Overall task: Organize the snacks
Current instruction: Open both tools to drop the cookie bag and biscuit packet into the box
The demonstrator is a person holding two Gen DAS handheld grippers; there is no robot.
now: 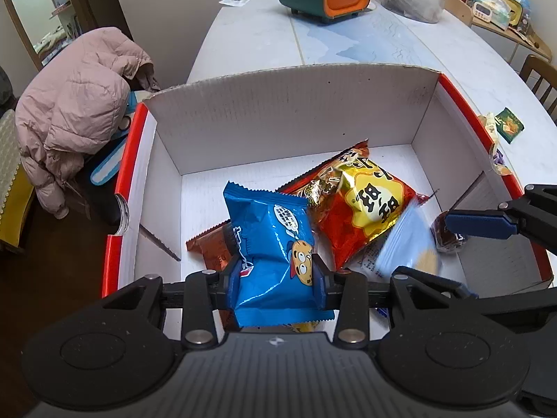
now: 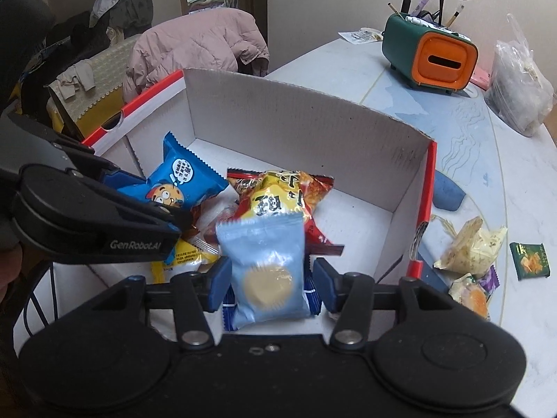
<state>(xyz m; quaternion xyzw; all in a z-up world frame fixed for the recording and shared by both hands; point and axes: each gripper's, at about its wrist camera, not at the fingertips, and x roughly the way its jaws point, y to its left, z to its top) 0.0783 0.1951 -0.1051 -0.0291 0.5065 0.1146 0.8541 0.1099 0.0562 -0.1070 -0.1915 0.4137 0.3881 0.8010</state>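
I have the blue cookie packet pinched between the pads of my left gripper, which squeeze its sides so the wrapper creases; it hangs just above the floor of the white cardboard box, over a brown packet lying flat there. Beside it, leaning toward the far right of the box, sits the red and yellow snack bag. In my right gripper a pale blue packet with a round biscuit printed on it stands between the pads; the right pad clearly stands off from the wrapper, and the packet looks blurred, so I think it is loose rather than gripped, fingers apart. It sits over the near edge of the box, above a dark blue packet and close to a yellow one. Outside the box, on the pale tabletop to the right, lie two yellowish wrapped snacks and a small green packet. Farther back stand a green and orange holder and a clear plastic bag; a pink padded jacket hangs over a chair to the left
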